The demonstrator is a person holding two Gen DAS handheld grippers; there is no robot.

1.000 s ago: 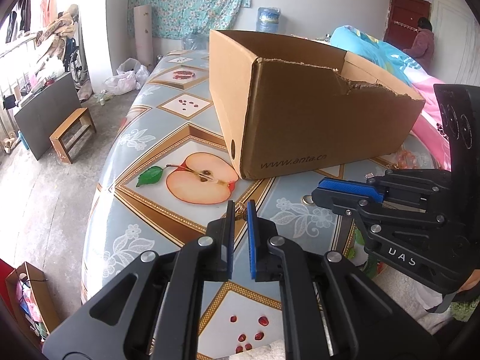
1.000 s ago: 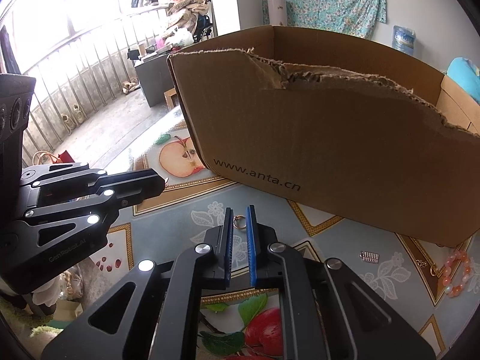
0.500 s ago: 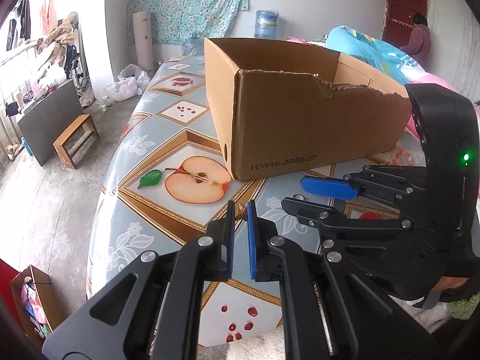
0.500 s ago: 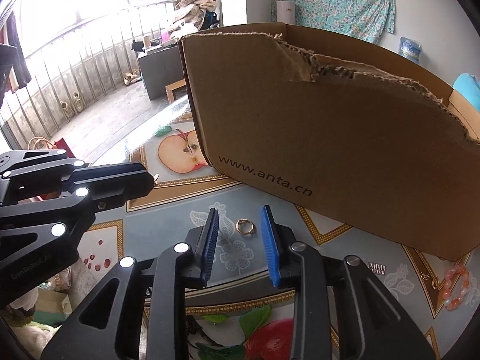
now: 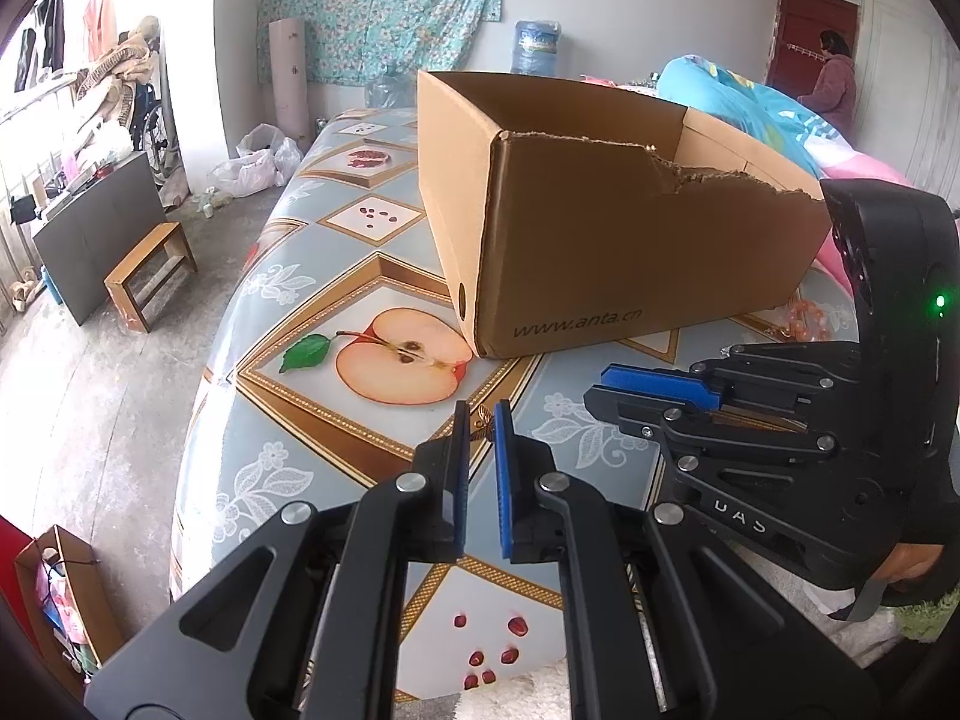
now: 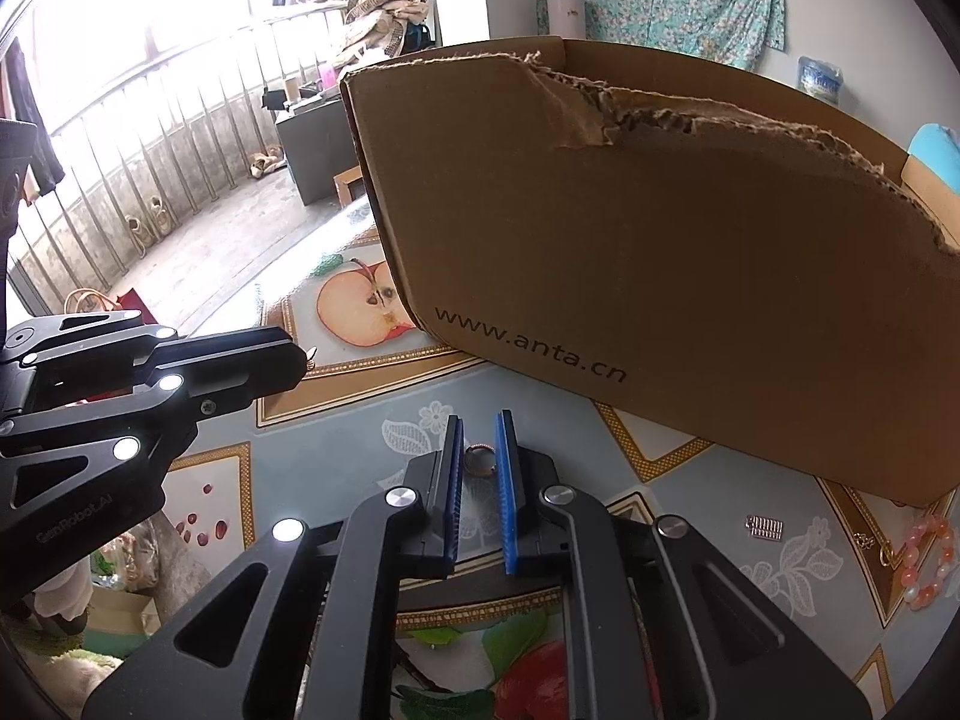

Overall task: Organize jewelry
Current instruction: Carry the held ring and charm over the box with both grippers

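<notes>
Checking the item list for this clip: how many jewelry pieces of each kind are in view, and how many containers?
Ring: 1
Bead bracelet: 1
Small silver rectangular piece: 1
Small gold piece: 2
Cardboard box: 1
Total: 6

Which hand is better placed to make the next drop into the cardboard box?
Left. The left gripper is shut on a gold piece, ready to carry to the cardboard box. The right gripper has its jaws closing, with the ring between them.
</notes>
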